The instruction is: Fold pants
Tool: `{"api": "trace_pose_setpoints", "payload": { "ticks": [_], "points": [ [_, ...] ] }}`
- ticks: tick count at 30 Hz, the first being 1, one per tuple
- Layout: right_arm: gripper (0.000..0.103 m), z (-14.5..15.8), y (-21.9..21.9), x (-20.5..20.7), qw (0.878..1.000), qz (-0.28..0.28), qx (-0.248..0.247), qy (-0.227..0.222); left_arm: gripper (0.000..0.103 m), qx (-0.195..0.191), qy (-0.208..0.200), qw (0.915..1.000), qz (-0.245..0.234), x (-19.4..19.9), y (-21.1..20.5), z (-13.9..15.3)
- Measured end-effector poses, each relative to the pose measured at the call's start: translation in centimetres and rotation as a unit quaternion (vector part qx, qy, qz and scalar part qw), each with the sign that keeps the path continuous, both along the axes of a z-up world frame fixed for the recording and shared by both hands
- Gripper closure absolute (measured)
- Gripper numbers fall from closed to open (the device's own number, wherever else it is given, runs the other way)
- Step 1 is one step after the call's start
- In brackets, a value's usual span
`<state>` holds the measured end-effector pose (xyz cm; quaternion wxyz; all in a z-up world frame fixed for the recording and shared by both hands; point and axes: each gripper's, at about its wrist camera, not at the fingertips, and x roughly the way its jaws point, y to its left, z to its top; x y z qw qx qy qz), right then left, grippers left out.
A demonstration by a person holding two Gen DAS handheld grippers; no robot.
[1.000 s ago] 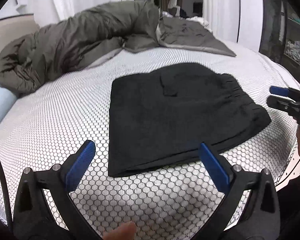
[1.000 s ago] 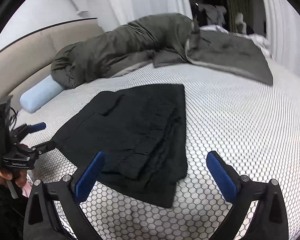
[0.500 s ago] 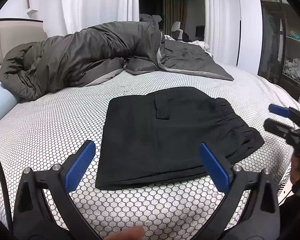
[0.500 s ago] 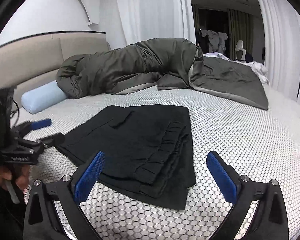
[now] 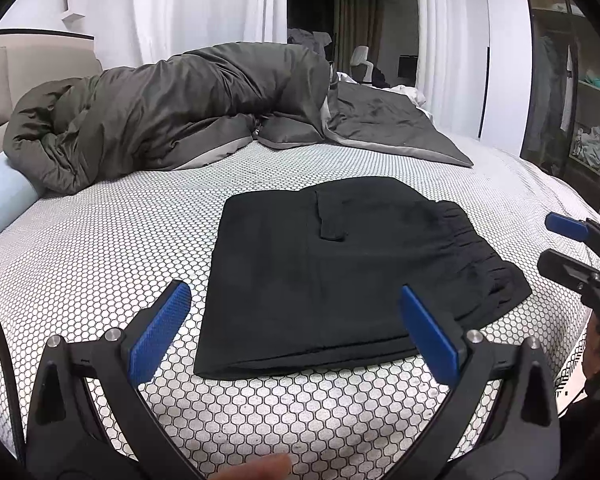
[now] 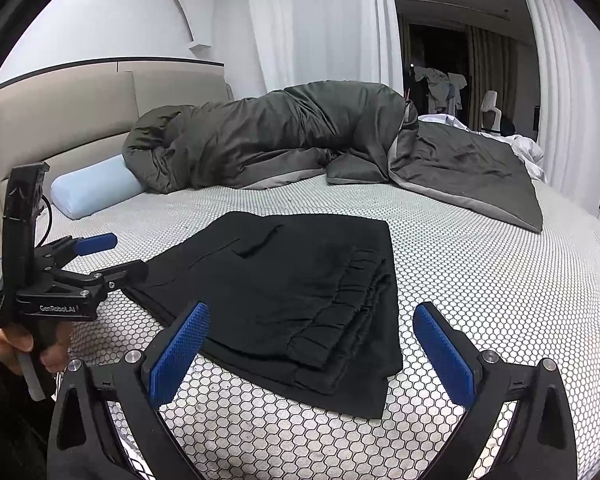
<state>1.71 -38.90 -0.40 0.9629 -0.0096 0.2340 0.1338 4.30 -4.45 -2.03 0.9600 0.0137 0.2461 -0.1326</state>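
Observation:
The black pants [image 5: 340, 276] lie folded into a flat rectangle on the honeycomb-patterned bed sheet [image 5: 100, 248]. They also show in the right wrist view [image 6: 300, 292], with the gathered waistband toward the near right. My left gripper [image 5: 296, 332] is open and empty, held back from the pants' near edge. My right gripper [image 6: 308, 348] is open and empty, just short of the waistband end. Each gripper shows in the other's view: the right one [image 5: 568, 244] and the left one [image 6: 100, 260], both open.
A bunched dark grey duvet [image 5: 180, 108] lies across the far side of the bed. A light blue bolster pillow [image 6: 96, 188] sits by the beige headboard [image 6: 60, 112]. A wardrobe [image 5: 572, 100] stands at the right. The bed edge runs near both grippers.
Both grippers have pulled back and tilted up from the pants, so more of the room shows. The pants have not moved. Both stay open.

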Motion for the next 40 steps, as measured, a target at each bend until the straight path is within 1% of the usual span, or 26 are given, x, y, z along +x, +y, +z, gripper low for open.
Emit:
{"api": "trace_pose_setpoints", "payload": {
  "ticks": [24,40],
  "points": [
    [0.000,0.08,0.22,0.02,1.000,0.001,0.002,-0.006,0.000,-0.008,-0.008,0.9999,0.012,-0.39,0.17,0.27],
    [0.000,-0.15,0.47,0.04,1.000,0.002,0.000,-0.007,0.000,-0.009,-0.010,0.9999,0.008,-0.61,0.00,0.46]
  ]
}}
